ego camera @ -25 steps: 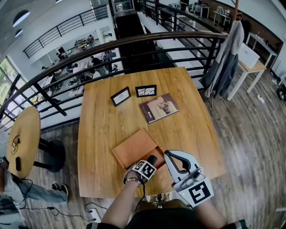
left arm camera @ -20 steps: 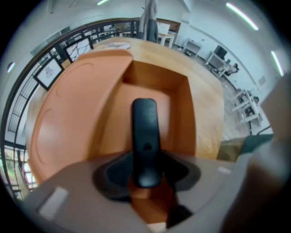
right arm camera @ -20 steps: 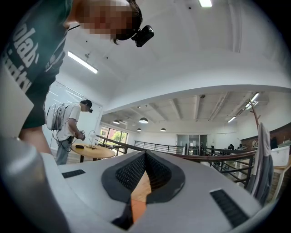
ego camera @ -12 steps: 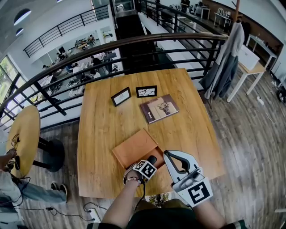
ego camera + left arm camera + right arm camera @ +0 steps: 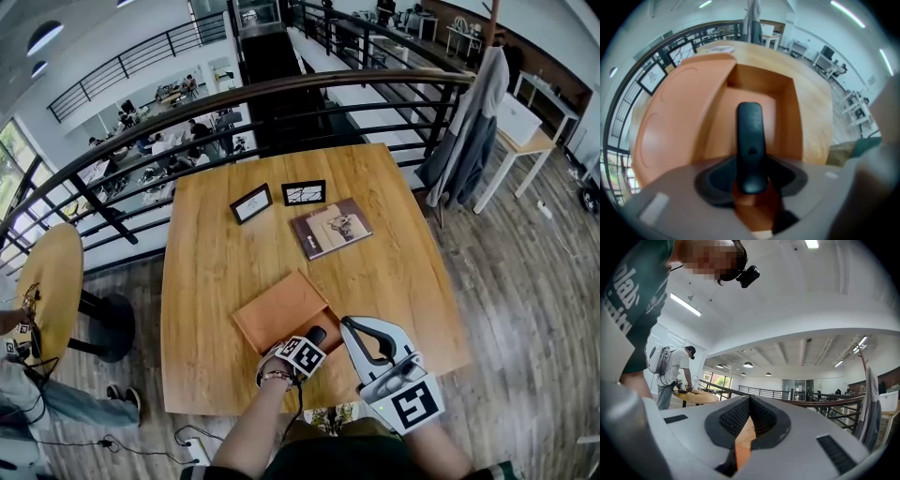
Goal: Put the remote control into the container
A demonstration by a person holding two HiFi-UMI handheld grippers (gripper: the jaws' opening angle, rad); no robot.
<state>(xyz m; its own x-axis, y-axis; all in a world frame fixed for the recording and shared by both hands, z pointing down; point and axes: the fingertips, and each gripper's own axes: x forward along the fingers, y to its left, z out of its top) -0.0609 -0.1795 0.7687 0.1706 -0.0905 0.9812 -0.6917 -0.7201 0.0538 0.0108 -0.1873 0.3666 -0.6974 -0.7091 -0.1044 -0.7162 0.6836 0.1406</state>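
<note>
Left gripper: pointed steeply down over the near edge of the table, jaws clamped on the remote control. The remote control is a slim, smooth black bar with rounded ends. Its near end is pinched between the dark pads and the rest of its length runs out over the open part of the container; contact with the floor cannot be confirmed. The container is a flat, rectangular tan-orange box with straight inner walls and a matte, leather-like finish. Its lid, same colour with rounded corners and a faint pressed border, covers the larger part of the box and leaves one compartment exposed. Right gripper: held about level just beside the left, jaws together at the tips and empty, ribbed black pads set in smooth grey shells. The table is a square top of warm, light-grained wood. Farther back on it lie a brown book and two small black-framed pictures, well apart from the container.
</note>
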